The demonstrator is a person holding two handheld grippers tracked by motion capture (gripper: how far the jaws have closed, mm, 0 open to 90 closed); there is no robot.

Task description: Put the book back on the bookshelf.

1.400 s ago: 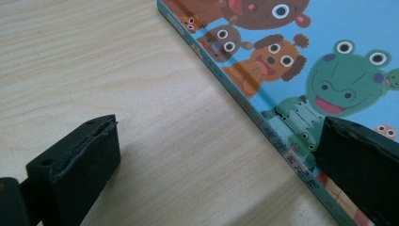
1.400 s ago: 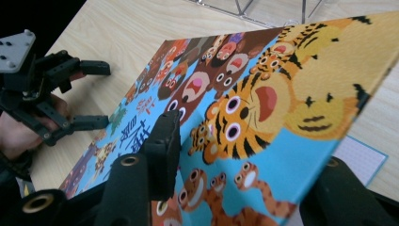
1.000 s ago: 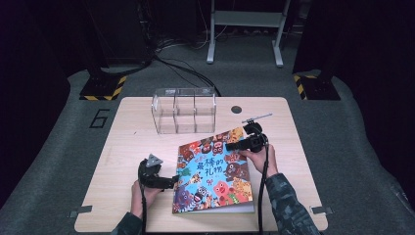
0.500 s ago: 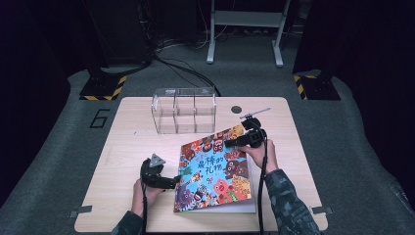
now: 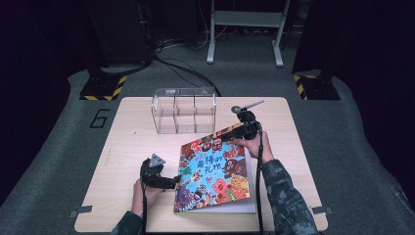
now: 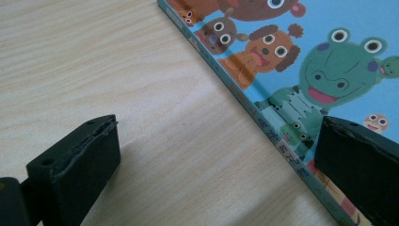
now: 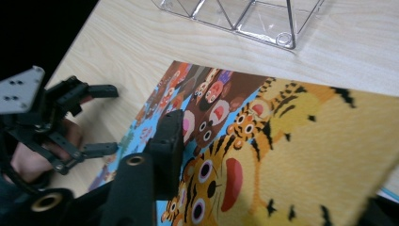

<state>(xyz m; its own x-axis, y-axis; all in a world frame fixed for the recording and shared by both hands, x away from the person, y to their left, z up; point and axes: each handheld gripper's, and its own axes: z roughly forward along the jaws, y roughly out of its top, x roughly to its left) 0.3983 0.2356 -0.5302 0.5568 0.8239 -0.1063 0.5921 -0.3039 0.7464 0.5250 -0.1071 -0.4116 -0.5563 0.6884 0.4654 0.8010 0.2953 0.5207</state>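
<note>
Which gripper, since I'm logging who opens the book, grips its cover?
The right gripper: its jaws have just been closing on the raised cover; the left gripper stands open at the spine.

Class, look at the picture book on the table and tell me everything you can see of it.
The picture book is a large, thin volume with a glossy cover crowded with cartoon animals on blue. It lies on the wooden table, its far cover corner lifted by the right gripper, white pages showing beneath. The left gripper, fingers open, straddles its spine edge. A clear box stands just beyond.
</note>
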